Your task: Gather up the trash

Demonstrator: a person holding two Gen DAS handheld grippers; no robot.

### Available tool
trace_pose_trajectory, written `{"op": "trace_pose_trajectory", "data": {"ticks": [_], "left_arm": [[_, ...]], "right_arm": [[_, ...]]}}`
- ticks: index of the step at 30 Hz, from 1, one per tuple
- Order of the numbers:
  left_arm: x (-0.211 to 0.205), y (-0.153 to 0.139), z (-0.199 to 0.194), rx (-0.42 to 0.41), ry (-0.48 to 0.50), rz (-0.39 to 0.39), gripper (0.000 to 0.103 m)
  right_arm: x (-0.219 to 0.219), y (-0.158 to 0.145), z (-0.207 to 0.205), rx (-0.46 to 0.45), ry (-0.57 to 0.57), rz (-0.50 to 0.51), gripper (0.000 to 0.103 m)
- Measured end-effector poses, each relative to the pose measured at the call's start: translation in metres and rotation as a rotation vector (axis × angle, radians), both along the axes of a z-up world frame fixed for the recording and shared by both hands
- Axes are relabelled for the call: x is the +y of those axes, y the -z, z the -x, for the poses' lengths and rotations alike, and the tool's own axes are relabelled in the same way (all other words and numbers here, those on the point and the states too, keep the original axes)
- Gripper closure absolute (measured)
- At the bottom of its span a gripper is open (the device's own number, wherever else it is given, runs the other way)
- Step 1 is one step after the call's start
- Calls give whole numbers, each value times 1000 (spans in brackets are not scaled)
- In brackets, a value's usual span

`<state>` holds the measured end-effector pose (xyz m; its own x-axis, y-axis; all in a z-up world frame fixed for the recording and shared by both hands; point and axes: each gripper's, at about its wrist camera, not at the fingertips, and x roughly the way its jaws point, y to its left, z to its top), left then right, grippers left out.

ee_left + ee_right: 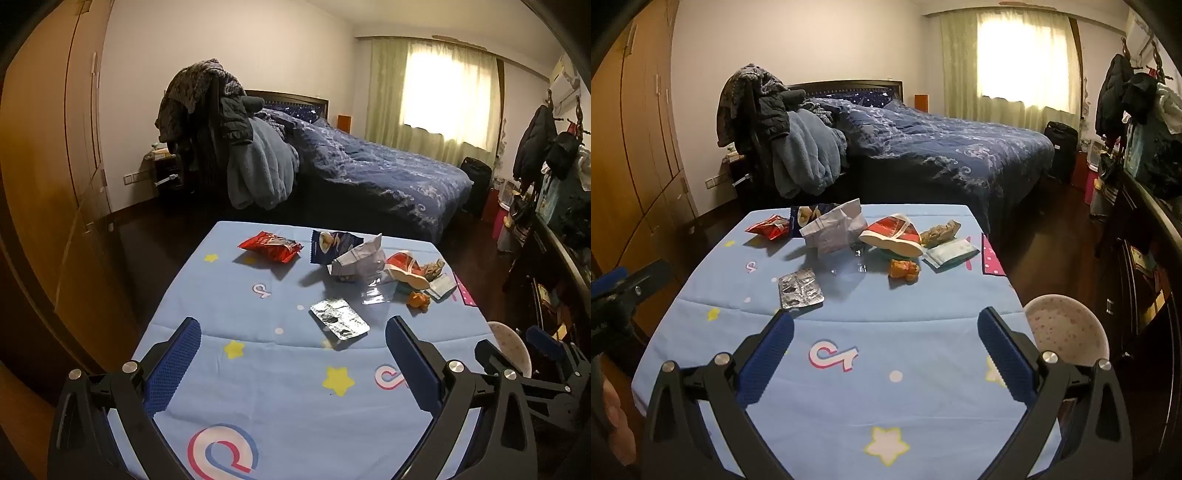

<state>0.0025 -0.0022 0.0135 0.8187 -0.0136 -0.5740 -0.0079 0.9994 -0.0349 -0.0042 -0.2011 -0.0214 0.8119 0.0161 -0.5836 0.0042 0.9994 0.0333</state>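
Note:
Trash lies across the far half of a table under a light blue cloth (258, 398) (886, 398). It includes a red snack bag (271, 246) (767, 226), a dark blue chip bag (327, 243), a crumpled white wrapper (356, 260) (834, 229), a red-and-white package (404, 269) (894, 234), a silver foil blister pack (339, 318) (800, 288), an orange wrapper (418, 298) (904, 270) and a pale wipes packet (951, 252). My left gripper (293, 332) and right gripper (886, 323) hover open over the near cloth, both empty.
A white speckled bin (1067, 328) (511, 345) stands just off the table's right edge. A bed with dark blue bedding (369, 166) lies beyond, clothes piled on a chair (221, 129) at its left. Wooden wardrobes (55, 147) line the left, cluttered shelves (1145, 184) the right.

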Motion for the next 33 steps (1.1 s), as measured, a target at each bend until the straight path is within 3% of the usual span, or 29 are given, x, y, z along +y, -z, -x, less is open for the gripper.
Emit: {"op": "trace_pose_trajectory", "data": {"ticks": [33], "left_arm": [[7,12,6,12,-8,42,4]], "right_arm": [[-1,6,-1,17,-3,-16,3]]}}
